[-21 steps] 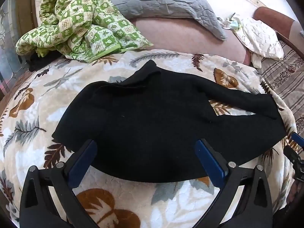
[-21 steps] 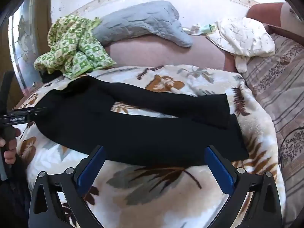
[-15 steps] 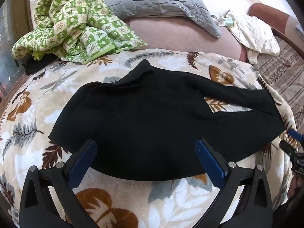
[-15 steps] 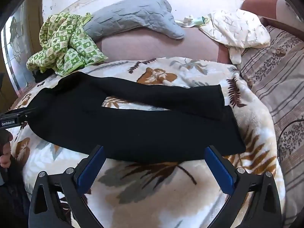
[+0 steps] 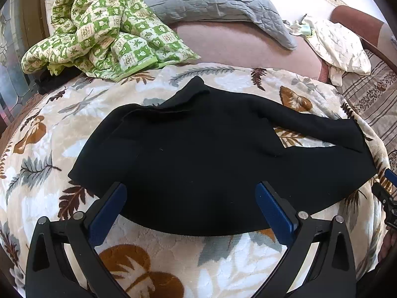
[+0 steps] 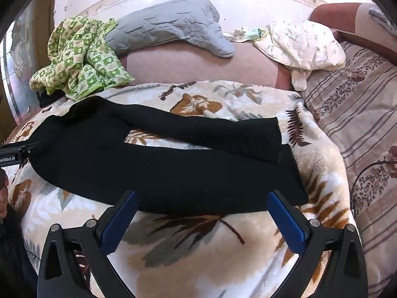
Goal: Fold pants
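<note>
Black pants (image 5: pixel 198 154) lie spread flat on a leaf-patterned blanket (image 5: pixel 49 149), waist to the left and both legs running right, the far leg angled across the near one (image 6: pixel 203 131). My left gripper (image 5: pixel 191 193) is open and empty, its blue pads just over the near edge of the waist part. My right gripper (image 6: pixel 202 198) is open and empty, over the near edge of the near leg (image 6: pixel 173 181). The right gripper's tip shows at the right edge of the left wrist view (image 5: pixel 387 196); the left gripper shows at the left edge of the right wrist view (image 6: pixel 15 152).
A green checked cloth (image 5: pixel 104 29) lies crumpled at the back left. A grey pillow (image 5: pixel 211 0) and a white floral pillow (image 6: pixel 302 44) lie behind. A striped bedsheet (image 6: pixel 359 124) with a black cable (image 6: pixel 357 183) is on the right.
Both grippers have moved slightly forward and down toward the near edge of the pants. The pants have not moved. Both grippers stay open.
</note>
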The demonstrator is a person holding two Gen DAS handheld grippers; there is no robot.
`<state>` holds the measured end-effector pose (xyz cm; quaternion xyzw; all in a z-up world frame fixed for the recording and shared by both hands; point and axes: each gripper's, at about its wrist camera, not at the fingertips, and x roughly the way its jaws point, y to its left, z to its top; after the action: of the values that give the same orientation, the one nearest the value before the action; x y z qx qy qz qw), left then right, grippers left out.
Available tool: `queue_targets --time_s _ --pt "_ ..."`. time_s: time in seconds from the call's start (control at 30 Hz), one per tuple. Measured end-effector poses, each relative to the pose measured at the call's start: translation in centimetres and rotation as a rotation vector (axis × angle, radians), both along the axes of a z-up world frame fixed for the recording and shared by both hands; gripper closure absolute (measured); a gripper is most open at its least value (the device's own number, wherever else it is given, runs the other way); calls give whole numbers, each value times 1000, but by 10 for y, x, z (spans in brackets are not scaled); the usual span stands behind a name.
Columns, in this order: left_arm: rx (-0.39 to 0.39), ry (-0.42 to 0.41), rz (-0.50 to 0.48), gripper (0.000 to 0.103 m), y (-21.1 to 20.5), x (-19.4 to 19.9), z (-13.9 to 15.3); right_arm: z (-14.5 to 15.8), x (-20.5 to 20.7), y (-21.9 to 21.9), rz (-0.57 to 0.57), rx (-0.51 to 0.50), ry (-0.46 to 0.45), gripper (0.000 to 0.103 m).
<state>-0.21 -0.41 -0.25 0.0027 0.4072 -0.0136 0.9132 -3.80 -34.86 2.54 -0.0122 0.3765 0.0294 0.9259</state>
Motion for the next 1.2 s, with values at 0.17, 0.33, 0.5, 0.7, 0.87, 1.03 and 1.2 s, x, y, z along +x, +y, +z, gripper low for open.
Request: queue_targets --time_s 0.17,0.33,0.5,0.7,0.87,1.03,1.2 --pt "-3 5 -8 0 0 1 0 4 -2 -8 -38 1 -24 1" --pt "-2 3 -7 0 0 0 -1 7 -2 -15 -69 11 -32 1" --pt "-1 4 -6 0 0 0 -1 6 -3 -17 -73 16 -30 1" --pt "-7 -4 -12 0 0 0 -1 7 -4 -16 -69 8 -34 1" --pt "5 -14 -30 0 -2 -1 -1 9 -4 -18 -79 8 -44 1" --pt "23 -1 -16 0 -2 0 -2 11 -4 -20 -86 10 -55 1" --pt "36 21 -9 0 -1 2 -5 10 -3 -21 -86 9 -51 1"
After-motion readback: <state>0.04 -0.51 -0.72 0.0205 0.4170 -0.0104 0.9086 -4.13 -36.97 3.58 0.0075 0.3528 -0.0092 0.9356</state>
